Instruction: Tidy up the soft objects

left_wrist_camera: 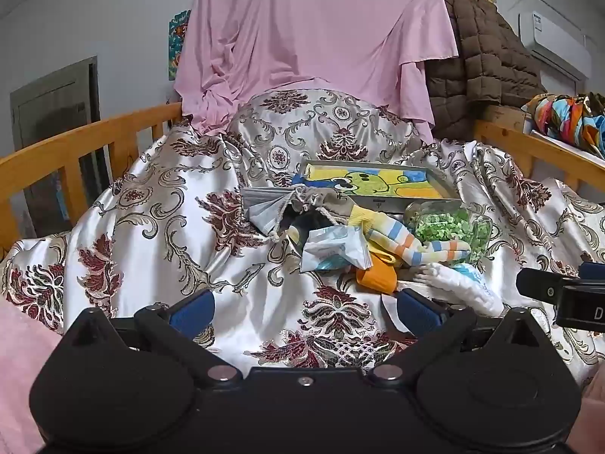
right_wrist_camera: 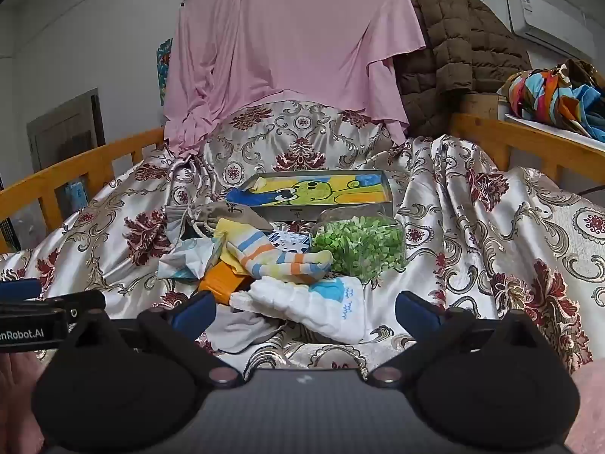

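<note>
A heap of soft things lies on the patterned satin cloth: a striped sock, a white sock with a blue patch, an orange cloth, a beige drawstring pouch and a crumpled white-blue wrapper. My left gripper is open and empty, just short of the heap. My right gripper is open and empty, its fingers either side of the white sock's near end.
A flat tin with a cartoon picture lies behind the heap. A clear bag of green bits sits beside the socks. Wooden rails border both sides. A pink sheet and brown jacket hang behind.
</note>
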Action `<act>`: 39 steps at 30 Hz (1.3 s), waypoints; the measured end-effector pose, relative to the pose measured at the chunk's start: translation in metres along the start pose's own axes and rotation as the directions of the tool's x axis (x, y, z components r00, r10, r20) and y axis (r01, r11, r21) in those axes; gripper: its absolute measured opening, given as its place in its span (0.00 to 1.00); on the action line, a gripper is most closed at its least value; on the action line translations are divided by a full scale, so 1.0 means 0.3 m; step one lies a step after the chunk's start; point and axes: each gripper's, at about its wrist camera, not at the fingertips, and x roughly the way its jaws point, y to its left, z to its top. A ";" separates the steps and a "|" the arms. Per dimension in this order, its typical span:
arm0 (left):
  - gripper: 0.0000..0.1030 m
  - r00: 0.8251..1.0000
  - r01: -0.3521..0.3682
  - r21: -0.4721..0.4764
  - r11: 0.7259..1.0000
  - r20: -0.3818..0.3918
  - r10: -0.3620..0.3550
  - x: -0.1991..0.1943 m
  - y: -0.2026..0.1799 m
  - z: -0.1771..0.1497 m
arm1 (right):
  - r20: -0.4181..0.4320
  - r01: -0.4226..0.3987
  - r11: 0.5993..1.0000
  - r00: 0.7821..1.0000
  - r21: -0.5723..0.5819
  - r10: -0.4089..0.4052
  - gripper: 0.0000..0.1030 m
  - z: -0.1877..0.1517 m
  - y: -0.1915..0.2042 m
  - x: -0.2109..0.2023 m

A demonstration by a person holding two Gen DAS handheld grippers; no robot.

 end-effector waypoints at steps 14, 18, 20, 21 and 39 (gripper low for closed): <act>0.99 1.000 0.001 0.001 1.000 0.004 -0.001 0.000 0.000 0.000 | 0.002 0.000 1.000 1.000 -0.004 0.000 1.00 0.000 0.013 -0.003; 0.99 1.000 0.001 0.001 1.000 0.005 -0.001 0.000 0.000 0.000 | 0.004 0.000 1.000 1.000 0.000 0.000 1.00 -0.004 0.000 -0.003; 0.99 1.000 0.001 0.001 1.000 0.005 -0.001 0.000 0.000 0.000 | 0.005 0.000 1.000 1.000 0.000 0.000 1.00 -0.004 0.000 -0.004; 0.99 1.000 0.001 0.001 1.000 0.005 -0.001 0.000 0.000 0.000 | 0.005 -0.001 1.000 1.000 0.000 0.001 1.00 -0.004 0.000 -0.004; 0.99 1.000 0.001 0.001 1.000 0.008 -0.001 0.000 0.000 0.000 | 0.008 -0.002 1.000 1.000 0.000 0.002 1.00 -0.004 0.000 -0.007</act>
